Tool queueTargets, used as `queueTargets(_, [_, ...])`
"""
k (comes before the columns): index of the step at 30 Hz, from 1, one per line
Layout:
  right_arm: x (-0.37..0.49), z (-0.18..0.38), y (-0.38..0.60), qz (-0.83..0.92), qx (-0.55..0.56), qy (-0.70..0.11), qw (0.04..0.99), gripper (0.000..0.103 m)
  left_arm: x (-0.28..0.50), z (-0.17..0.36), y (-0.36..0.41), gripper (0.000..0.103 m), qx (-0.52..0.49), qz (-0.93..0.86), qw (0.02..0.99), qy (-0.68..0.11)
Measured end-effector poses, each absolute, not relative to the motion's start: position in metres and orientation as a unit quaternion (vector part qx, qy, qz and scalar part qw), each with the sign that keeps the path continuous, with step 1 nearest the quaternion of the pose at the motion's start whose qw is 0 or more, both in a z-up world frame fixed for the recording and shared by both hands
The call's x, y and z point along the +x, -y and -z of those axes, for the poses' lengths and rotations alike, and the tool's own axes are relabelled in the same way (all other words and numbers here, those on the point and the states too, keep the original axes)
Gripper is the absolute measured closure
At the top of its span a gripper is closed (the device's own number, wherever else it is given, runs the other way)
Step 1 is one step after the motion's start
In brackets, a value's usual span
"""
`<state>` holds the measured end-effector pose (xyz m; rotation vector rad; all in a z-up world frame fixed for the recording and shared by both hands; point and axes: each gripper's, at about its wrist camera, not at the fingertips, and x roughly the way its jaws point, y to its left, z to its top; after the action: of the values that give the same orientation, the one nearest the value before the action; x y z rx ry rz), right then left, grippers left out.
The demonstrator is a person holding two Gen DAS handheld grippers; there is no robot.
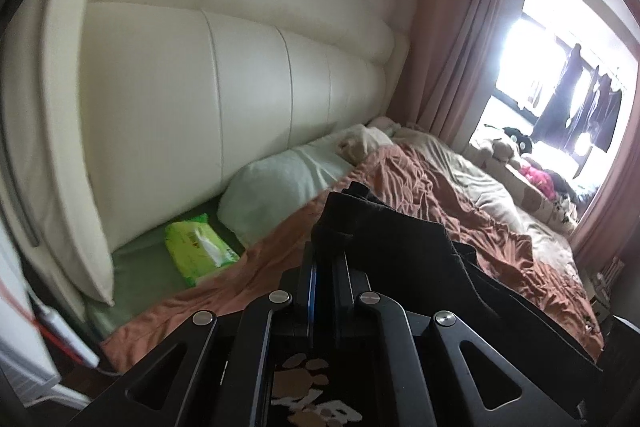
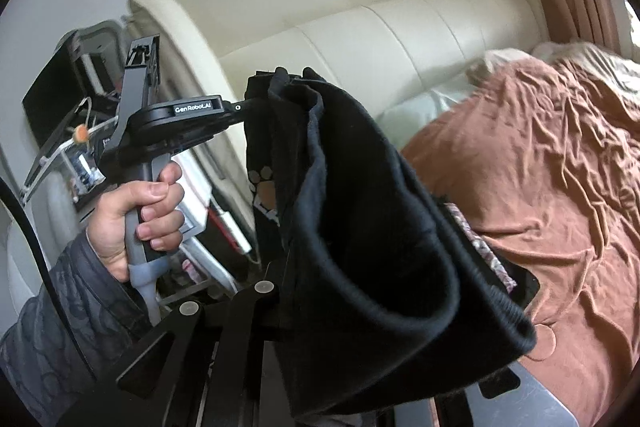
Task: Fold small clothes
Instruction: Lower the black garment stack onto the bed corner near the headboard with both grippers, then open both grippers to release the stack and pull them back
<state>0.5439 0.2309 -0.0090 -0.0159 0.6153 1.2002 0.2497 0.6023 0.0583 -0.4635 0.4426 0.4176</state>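
Observation:
A small black garment (image 2: 360, 227) with a tan paw print (image 2: 264, 187) hangs in the air between both grippers, above the near edge of the bed. In the left wrist view my left gripper (image 1: 324, 255) is shut on a bunched edge of the black garment (image 1: 392, 235), which trails off to the right. The right wrist view shows that left gripper (image 2: 245, 107) from the side, gripped by a hand (image 2: 136, 203), pinching the cloth's top corner. My right gripper (image 2: 288, 287) lies under the draped cloth. Its fingertips are hidden and the fabric hangs from them.
Below lies the bed's rumpled brown sheet (image 1: 432, 187) (image 2: 540, 167), with a pale pillow (image 1: 280, 183) and a green wipes pack (image 1: 200, 251) by the cream headboard (image 1: 220, 87). Soft toys and bedding (image 1: 512, 155) lie near the bright window. A cluttered bedside stand (image 2: 80, 99) is at the left.

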Motion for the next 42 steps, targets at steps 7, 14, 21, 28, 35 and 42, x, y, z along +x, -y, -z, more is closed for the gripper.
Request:
queueTargets(7, [0.575, 0.025, -0.263, -0.544, 0.002, -0.318, 0.776, 0.094, 0.308, -0.032, -0.605, 0.097, -0.207, -0.208, 0.923, -0.250])
queueTargets(14, [0.615, 0.064, -0.274, -0.534, 0.014, -0.347, 0.771, 0.094, 0.364, 0.014, -0.614, 0.098, -0.195, -0.211, 0.912, -0.294])
queueTargets(21, [0.658, 0.115, -0.283, -0.519, 0.031, -0.378, 0.766, 0.094, 0.411, 0.071, -0.619, 0.097, -0.189, -0.207, 0.899, -0.336])
queueTargets(28, [0.703, 0.174, -0.278, -0.438, 0.057, -0.441, 0.781, 0.071, 0.445, 0.125, -0.622, 0.091, -0.147, -0.235, 0.867, -0.415])
queueTargets(35, [0.707, 0.168, -0.241, -0.383, 0.063, -0.424, 0.818, 0.059, 0.422, 0.108, -0.635, 0.078, -0.158, -0.263, 0.863, -0.401])
queueTargets(42, [0.676, 0.141, -0.241, -0.427, 0.054, -0.383, 0.817, 0.059, 0.391, 0.097, -0.623, 0.077, -0.155, -0.255, 0.862, -0.410])
